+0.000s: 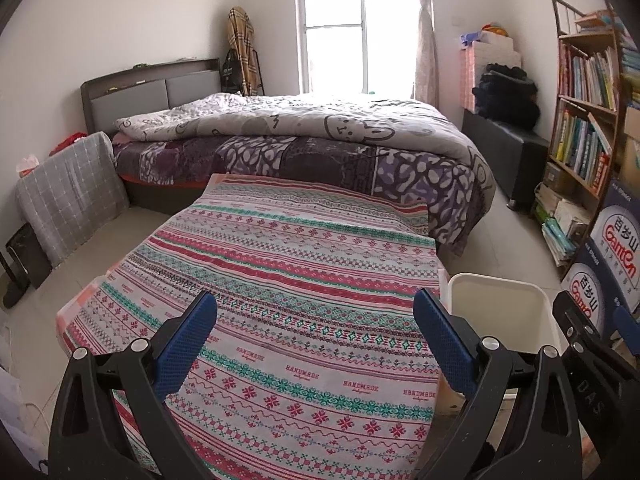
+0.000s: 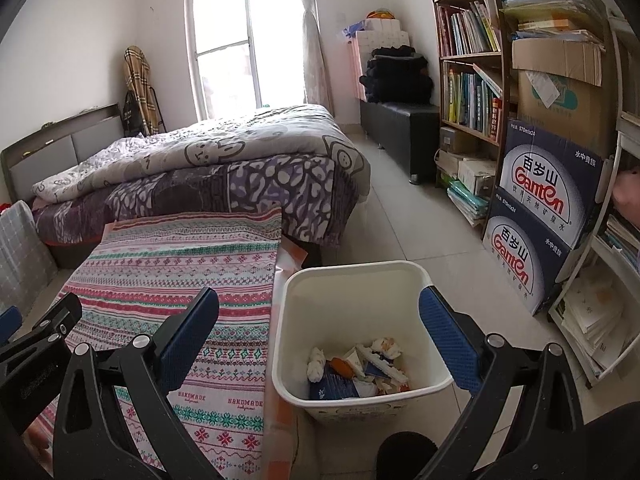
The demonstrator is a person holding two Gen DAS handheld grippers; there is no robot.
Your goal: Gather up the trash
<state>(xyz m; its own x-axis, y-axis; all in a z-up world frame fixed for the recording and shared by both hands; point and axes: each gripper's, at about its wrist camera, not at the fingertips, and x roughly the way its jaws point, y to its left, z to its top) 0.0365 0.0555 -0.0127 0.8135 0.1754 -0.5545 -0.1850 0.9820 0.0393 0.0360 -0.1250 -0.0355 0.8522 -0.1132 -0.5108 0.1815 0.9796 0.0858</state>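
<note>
Left gripper [image 1: 316,334]: jaws wide, empty, over tablecloth [image 1: 280,280]
Right gripper [image 2: 320,330]: wide, empty, above bin [image 2: 352,276]
Tablecloth print: "HANDMADE"
Boxes [image 2: 548,184]: "Ganten"

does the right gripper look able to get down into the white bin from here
Probably yes: the right gripper hangs open just above the white bin, whose top is uncovered, with trash low inside.

- Cream plastic rectangular waste bin [image 2: 360,320]: upright on the floor, just beside the patterned-cloth surface.
- Crumpled white tissues and paper scraps [image 2: 356,368]: piled at bin bottom.
</note>
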